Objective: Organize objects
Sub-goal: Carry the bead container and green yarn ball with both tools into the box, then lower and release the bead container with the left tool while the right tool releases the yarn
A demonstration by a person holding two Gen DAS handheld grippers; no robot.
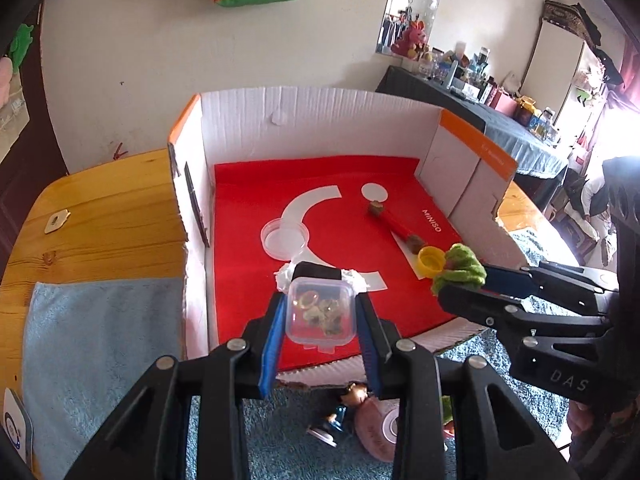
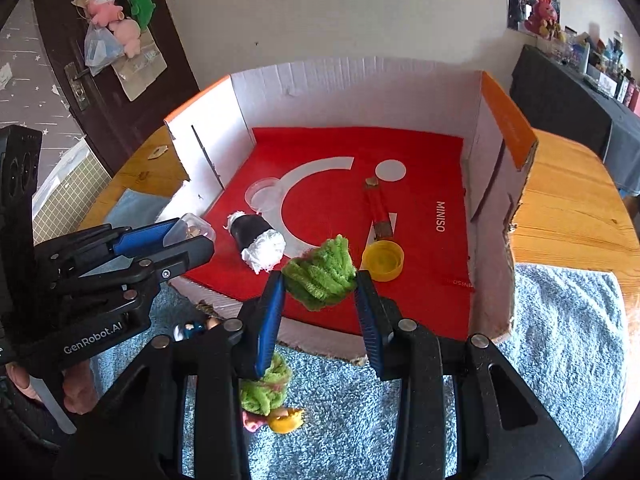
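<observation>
My left gripper [image 1: 321, 312] is shut on a small clear plastic box [image 1: 321, 314] with small trinkets inside, held over the front of the red-lined cardboard box [image 1: 304, 120]. My right gripper [image 2: 320, 280] is shut on a fuzzy green bundle [image 2: 320, 272], also over the box's front edge; it shows in the left wrist view [image 1: 460, 270] too. Inside the box lie a black roll with white ends [image 2: 256, 240], a clear round lid [image 2: 264, 196], a red stick [image 2: 378, 208] and a yellow cap [image 2: 383, 261].
The box stands on a wooden table [image 2: 568, 200] and a blue fluffy mat [image 2: 560, 320]. On the mat in front lie a small figurine [image 1: 336, 416], a pink round item [image 1: 376, 428] and a green-yellow toy [image 2: 272, 400]. A light blue cloth [image 1: 100, 340] lies to the left.
</observation>
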